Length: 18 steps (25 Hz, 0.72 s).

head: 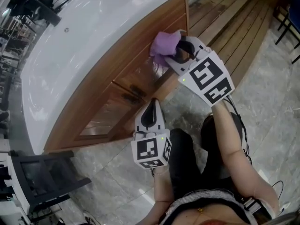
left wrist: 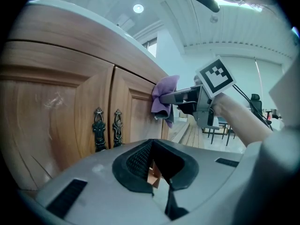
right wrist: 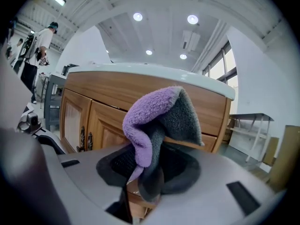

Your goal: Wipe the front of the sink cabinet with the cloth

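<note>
The sink cabinet (head: 122, 74) has a brown wooden front with panelled doors and dark metal handles (head: 136, 92). My right gripper (head: 180, 50) is shut on a purple and grey cloth (head: 165, 48) and holds it against the upper right part of the cabinet front. The right gripper view shows the cloth (right wrist: 154, 121) bunched between the jaws, with the cabinet (right wrist: 108, 97) just behind. My left gripper (head: 151, 114) is shut and empty, low in front of the doors. In the left gripper view the handles (left wrist: 107, 128) are close, and the cloth (left wrist: 164, 97) is further right.
A white counter with a sink (head: 79, 32) tops the cabinet. A slatted wooden platform (head: 225, 22) runs on past the cabinet's right end. A black chair (head: 47, 177) stands at lower left on the grey stone floor (head: 267, 102). A person (right wrist: 40, 46) stands far behind.
</note>
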Each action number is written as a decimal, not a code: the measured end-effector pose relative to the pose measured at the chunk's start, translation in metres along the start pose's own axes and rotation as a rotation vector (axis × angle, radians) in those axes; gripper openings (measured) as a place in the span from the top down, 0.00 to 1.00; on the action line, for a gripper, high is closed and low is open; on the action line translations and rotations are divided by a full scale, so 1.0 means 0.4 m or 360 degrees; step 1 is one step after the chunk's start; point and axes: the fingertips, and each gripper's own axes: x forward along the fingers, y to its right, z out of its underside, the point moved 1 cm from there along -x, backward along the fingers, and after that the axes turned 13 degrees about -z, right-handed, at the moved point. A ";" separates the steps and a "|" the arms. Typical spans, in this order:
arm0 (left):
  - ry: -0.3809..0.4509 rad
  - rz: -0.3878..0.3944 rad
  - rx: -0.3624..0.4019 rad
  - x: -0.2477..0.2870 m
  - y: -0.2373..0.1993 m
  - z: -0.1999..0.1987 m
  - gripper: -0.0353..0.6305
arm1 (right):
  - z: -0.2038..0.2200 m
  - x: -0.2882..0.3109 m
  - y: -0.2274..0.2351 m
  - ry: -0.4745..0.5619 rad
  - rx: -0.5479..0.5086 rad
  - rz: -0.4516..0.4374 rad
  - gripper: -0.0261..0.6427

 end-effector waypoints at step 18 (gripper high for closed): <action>-0.0045 0.0019 0.0009 0.034 0.028 0.023 0.95 | 0.084 -0.060 0.178 -0.0018 0.0105 0.0240 0.70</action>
